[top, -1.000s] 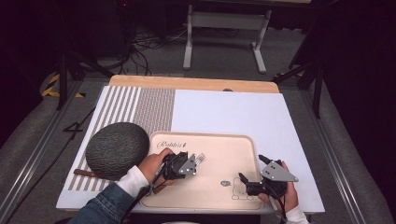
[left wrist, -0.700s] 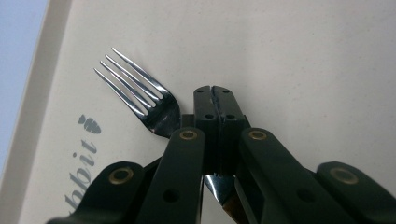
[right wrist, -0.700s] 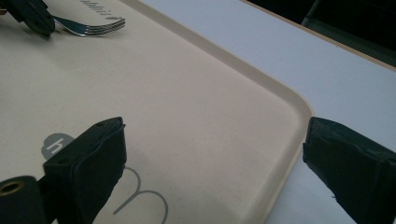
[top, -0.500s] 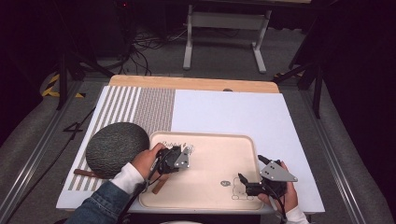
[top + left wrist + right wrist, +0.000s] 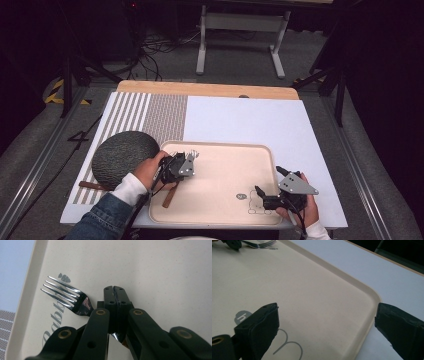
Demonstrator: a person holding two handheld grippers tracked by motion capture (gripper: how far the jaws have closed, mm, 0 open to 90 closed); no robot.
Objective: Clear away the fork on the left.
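Ahead of the left gripper [image 5: 116,293], whose jaws are clamped on the fork [image 5: 68,296], the tray [image 5: 220,220] floor lies bare as far as the far rim. To that gripper's left, just beyond the tray rim, the round dark mat [image 5: 125,156] overlaps the white table cover [image 5: 250,120]; a brown stick [image 5: 91,185] lies under its near edge. Between the right gripper [image 5: 324,322] and its spread jaws, the tray corner and raised rim cross the gap. Beyond the rim, the cover is bare.
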